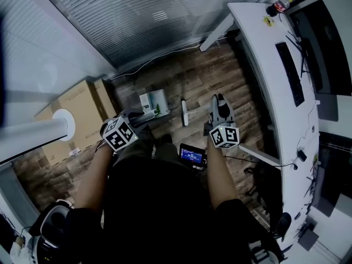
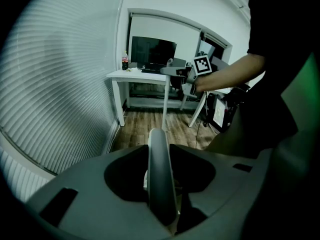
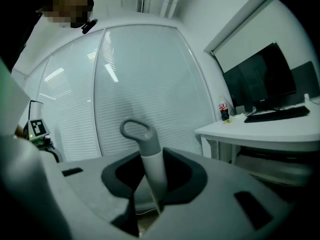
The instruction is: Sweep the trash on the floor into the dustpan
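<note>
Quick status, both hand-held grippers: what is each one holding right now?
Left hand-held gripper: closed on a pale grey rounded handle.
Right hand-held gripper: closed on a white handle with a grey loop end.

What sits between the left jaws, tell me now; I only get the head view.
Observer: The left gripper is closed on a pale handle that runs straight out between its jaws.
Operator: Now the right one.
Observer: The right gripper grips a white shaft, which stands nearly upright.
Operator: Give me its top end.
Observer: It ends in a grey loop above the jaws, in front of the blinds.
</note>
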The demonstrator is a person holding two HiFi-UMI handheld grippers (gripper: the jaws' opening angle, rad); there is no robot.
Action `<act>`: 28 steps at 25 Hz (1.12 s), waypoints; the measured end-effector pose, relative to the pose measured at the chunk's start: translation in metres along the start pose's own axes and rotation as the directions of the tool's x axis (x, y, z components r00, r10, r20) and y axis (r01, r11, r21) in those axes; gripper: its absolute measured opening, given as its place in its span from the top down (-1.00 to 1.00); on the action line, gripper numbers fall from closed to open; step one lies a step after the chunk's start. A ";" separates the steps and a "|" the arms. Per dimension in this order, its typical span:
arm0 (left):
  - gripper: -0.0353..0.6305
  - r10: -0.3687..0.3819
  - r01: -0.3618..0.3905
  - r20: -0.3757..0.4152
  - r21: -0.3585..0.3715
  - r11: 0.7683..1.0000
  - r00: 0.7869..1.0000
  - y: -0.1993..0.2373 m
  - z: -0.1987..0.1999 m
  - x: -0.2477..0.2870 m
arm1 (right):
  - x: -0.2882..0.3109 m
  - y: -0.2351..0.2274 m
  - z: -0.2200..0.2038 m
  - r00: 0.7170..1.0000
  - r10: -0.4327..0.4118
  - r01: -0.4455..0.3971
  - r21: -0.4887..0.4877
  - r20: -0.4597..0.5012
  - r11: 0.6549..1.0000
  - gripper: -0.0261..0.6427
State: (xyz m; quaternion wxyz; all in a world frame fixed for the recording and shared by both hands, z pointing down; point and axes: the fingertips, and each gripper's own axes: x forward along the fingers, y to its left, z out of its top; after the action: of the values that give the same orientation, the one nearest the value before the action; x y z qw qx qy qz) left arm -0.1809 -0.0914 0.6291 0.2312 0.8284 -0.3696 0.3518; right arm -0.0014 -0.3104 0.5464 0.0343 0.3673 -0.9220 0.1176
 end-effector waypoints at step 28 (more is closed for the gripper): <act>0.50 0.072 -0.072 0.006 0.016 0.997 0.997 0.011 -0.009 -0.007 | 0.031 0.084 0.057 0.965 0.195 -0.226 0.180 0.174 0.957 0.61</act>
State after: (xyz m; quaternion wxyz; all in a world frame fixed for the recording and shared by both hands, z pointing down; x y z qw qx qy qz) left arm -0.1969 -0.0895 0.6311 0.2107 0.8173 -0.3970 0.3607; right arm -0.0801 -0.2860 0.4797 -0.0865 0.2763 -0.9395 0.1829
